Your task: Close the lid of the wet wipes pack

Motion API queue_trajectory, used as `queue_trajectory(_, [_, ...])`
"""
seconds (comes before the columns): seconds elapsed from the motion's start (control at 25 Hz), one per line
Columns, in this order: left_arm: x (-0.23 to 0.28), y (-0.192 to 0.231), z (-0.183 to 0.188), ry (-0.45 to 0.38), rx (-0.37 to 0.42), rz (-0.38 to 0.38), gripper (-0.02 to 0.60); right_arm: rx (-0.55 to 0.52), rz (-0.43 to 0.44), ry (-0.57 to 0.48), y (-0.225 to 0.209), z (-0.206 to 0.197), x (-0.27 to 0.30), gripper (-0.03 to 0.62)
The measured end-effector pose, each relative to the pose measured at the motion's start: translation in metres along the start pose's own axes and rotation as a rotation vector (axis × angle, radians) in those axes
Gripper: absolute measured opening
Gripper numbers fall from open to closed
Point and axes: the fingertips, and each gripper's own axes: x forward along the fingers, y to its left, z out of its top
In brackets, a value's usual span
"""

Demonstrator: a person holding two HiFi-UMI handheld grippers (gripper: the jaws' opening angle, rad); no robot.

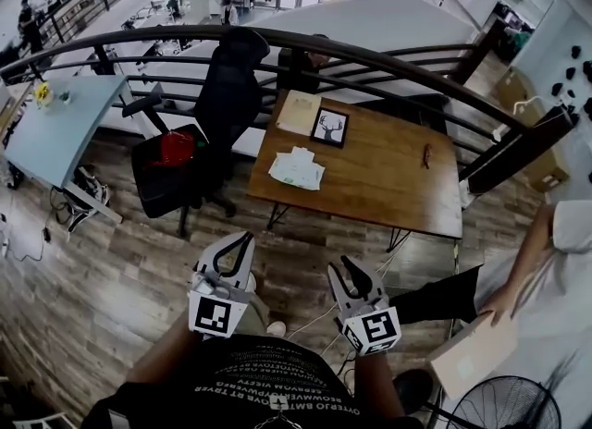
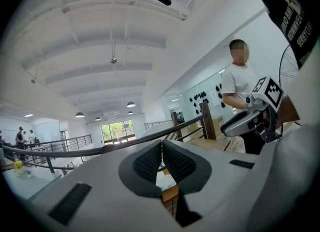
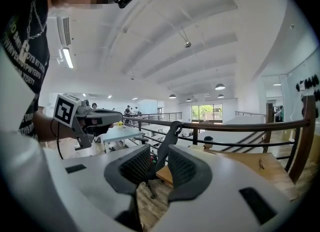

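Judging by how things lay, the task had barely begun: the wet wipes pack point(image 1: 296, 169), a pale, rumpled packet, sat on the wooden table point(image 1: 388, 177) a little above the middle of the head view, near the table's left edge and just below a framed deer picture point(image 1: 330, 128). Both grippers were well apart from it, down in the lower middle of the frame. From that far off, whether its lid stood up or lay flat could not be made out, so the whole approach, the reach to the lid and the press that shuts it all seemed left to do. A stretch of plank floor lay between the person and the table, and a black office chair point(image 1: 217, 113) stood to the table's left. The left gripper point(image 1: 243, 242) was held close in front of the person's body, pointing about level toward the table. Its own view showed the ribbed pads drawn together with their tips meeting and nothing between them. The right gripper point(image 1: 355, 272) was held beside it, a little lower in the frame, tipped slightly downward. Its jaws stood partway apart with a clear gap, and only the distant chair and floor showed through that gap, so it carried nothing. Each gripper appeared at the edge of the other's view, side by side with the forearms tucked in near the torso. At the lower right of the head view, a second person's arm point(image 1: 529, 265) rested on a cardboard box.
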Motion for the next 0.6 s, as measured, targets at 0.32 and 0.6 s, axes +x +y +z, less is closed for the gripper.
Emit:
queue_trajectory(0.32, [0.040,0.025,-0.011,0.004,-0.015,-0.032,0.029,0.003,0.001,0.024,-0.011,0.002,0.042,0.109])
queue_trajectory(0.6, [0.077,0.058,-0.013,-0.011,-0.034,-0.060,0.029,-0.015,-0.008,0.029,-0.025,0.019,0.084,0.109])
